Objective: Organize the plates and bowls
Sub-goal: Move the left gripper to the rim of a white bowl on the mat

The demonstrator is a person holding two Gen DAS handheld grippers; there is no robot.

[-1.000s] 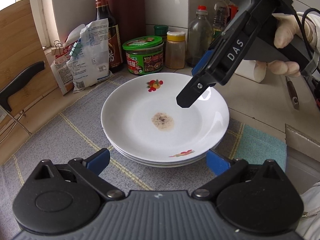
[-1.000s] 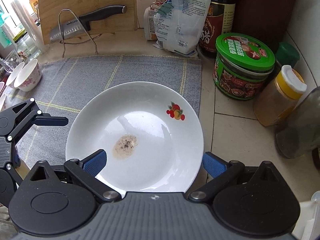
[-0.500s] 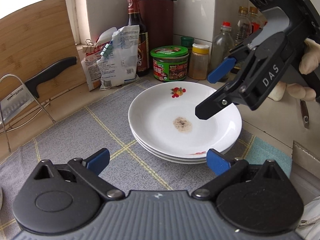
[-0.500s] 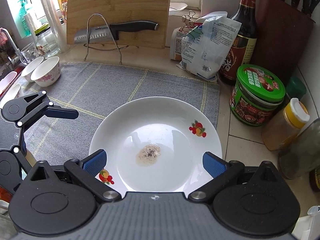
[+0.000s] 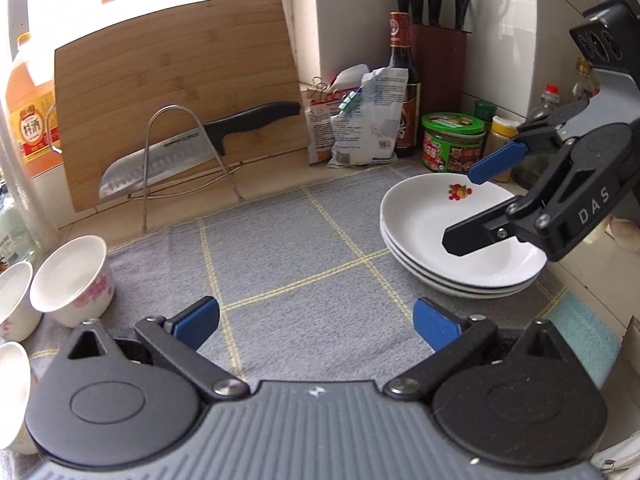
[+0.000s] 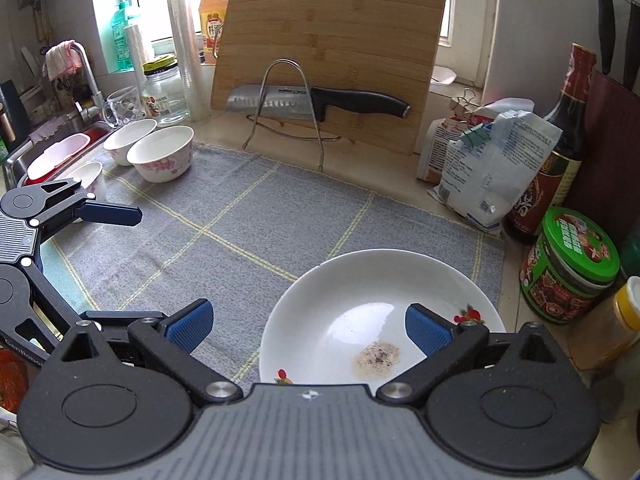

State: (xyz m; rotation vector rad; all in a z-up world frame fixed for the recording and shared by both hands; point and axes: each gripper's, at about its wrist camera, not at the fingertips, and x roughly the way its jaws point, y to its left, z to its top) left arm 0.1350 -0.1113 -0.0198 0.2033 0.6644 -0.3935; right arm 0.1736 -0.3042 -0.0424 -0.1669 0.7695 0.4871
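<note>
Three white plates [image 5: 436,236] sit stacked on the right side of the grey mat [image 5: 288,248]; the top plate [image 6: 360,292] has a fruit print and a brownish stain. My right gripper [image 6: 308,326] hovers open just above the near rim of that plate, holding nothing; in the left wrist view the right gripper [image 5: 460,208] hangs over the stack. My left gripper [image 5: 316,320] is open over bare mat, to the left of the plates, and empty. Three white flowered bowls [image 6: 162,158] stand at the mat's left edge, beside the left gripper [image 6: 140,262].
A bamboo cutting board [image 6: 332,48] leans at the back with a knife [image 6: 316,102] on a wire rack. Bags [image 6: 488,164], a soy sauce bottle [image 6: 560,152], a green-lidded jar [image 6: 568,268] and a spice jar [image 6: 612,320] crowd the right. A sink [image 6: 60,136] lies far left.
Both grippers have drawn back and up from the plate stack. The left gripper has swung leftward, so the bowls and cutting board come into view. Both stayed open and empty.
</note>
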